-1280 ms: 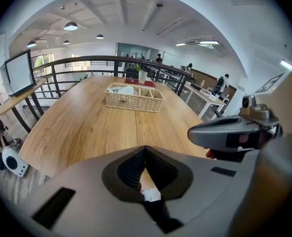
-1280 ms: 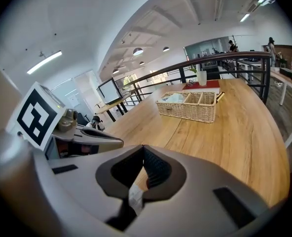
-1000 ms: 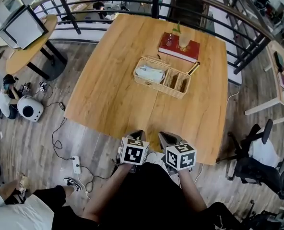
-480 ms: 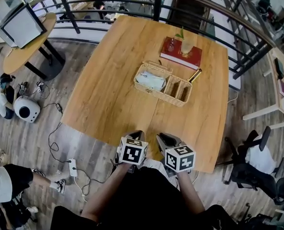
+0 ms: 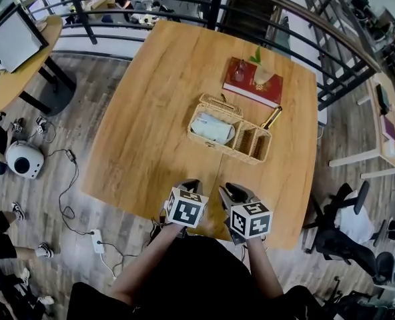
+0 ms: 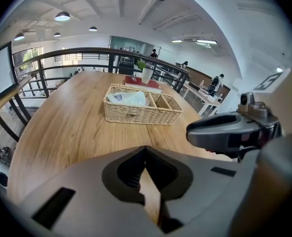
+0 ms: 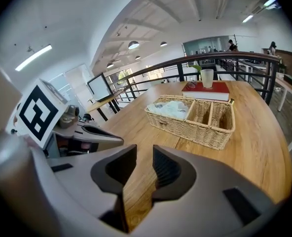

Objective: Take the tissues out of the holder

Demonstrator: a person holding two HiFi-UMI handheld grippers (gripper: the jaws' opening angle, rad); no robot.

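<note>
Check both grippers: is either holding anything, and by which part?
Nothing is held. The left gripper has its jaws together on nothing. The right gripper has just been opening its jaws, with nothing between them. The tissues lie untouched in the wicker basket.

The person wore a black top (image 5: 197,272); the left gripper (image 5: 192,184) and the right gripper (image 5: 235,191) were grey, each topped by a white cube (image 5: 186,209) bearing black square markers; their jaws were smooth grey shells with black ribbed pads (image 7: 168,169); the right gripper's jaws, nothing between them, had just been opening.
</note>
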